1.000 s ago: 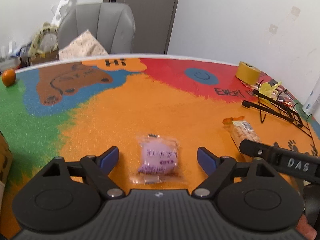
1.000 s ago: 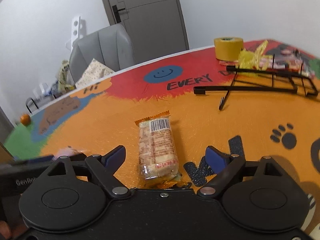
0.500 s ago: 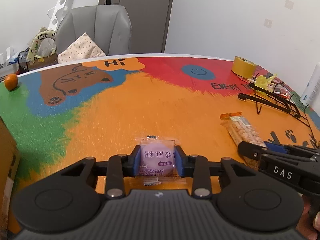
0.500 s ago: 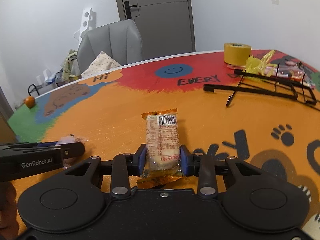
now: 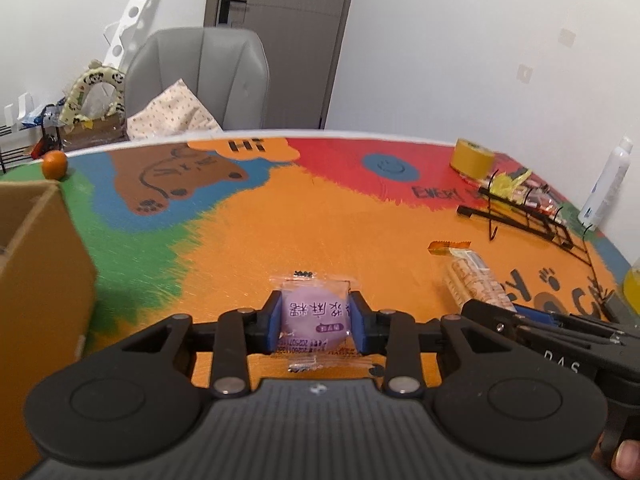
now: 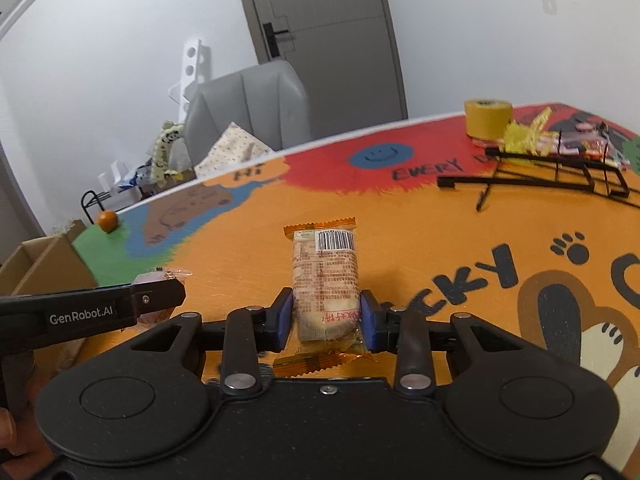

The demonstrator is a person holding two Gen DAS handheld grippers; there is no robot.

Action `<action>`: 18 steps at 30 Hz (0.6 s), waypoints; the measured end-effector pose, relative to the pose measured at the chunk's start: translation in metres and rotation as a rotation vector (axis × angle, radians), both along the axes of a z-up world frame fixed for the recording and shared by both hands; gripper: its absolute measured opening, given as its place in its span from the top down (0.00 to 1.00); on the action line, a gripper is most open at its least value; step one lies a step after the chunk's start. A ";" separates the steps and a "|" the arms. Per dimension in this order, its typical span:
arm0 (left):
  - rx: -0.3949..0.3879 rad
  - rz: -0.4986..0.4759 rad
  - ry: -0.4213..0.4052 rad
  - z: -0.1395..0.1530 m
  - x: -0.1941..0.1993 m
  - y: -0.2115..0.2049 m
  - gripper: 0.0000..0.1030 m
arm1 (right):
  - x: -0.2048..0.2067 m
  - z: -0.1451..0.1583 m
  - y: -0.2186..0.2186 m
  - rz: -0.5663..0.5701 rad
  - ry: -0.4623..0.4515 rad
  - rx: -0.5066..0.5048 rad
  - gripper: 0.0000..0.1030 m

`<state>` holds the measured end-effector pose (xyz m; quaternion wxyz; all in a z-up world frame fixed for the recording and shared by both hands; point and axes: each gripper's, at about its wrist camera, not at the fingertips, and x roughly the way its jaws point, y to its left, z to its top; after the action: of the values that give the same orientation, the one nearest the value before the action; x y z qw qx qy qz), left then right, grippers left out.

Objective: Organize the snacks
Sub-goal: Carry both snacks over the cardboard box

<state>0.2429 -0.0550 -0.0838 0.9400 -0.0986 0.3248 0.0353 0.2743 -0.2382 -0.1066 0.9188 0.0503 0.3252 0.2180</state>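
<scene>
Left wrist view: the left tongs [image 5: 314, 322] are drawn in narrow, their blue pads pressed against both sides of a purple snack packet [image 5: 313, 315]. The packet is a round lilac sweet in a clear wrapper with dark printed characters, its crimped ends sticking out ahead of and behind the pads. It is held above the orange part of the painted worktop [image 5: 280, 240]. At the right edge the right tongs [image 5: 516, 314] show side-on, closed on a long biscuit packet [image 5: 470, 276] with an orange crimped end. A cardboard box [image 5: 36, 280] stands at the left, with a small orange fruit [image 5: 54, 164] beyond it. Farther right lie a yellow tape roll [image 5: 472, 156] and a black wire rack [image 5: 520, 216] with wrapped snacks in it.

Right wrist view: the right tongs [image 6: 326, 322] are likewise narrow, pads gripping the lower half of the biscuit packet [image 6: 325, 280]. The packet points away from the camera, barcode on its far end, orange crimped seals at both ends, pale biscuits showing through the clear film. It sits above the orange worktop [image 6: 420, 248]. At the left the left tongs [image 6: 160, 294] reach in side-on, with the purple snack packet [image 6: 154, 278] partly hidden behind their tip. The wire rack [image 6: 540, 180] and tape roll [image 6: 488, 118] lie at the far right.
</scene>
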 end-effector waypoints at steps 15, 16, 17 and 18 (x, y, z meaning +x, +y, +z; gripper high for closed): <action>0.011 0.047 -0.095 0.044 -0.063 0.024 0.68 | -0.047 0.041 0.016 0.047 -0.091 0.034 0.68; 0.011 0.050 -0.100 0.046 -0.066 0.026 0.68 | -0.049 0.045 0.017 0.050 -0.097 0.037 0.68; 0.011 0.053 -0.106 0.049 -0.070 0.028 0.68 | -0.052 0.047 0.018 0.053 -0.103 0.040 0.68; 0.010 0.058 -0.112 0.052 -0.073 0.030 0.68 | -0.054 0.050 0.020 0.058 -0.110 0.040 0.68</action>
<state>0.1696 -0.0250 -0.0322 0.9558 -0.1049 0.2685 0.0586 0.2199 -0.2186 -0.0570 0.9274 0.0470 0.2711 0.2532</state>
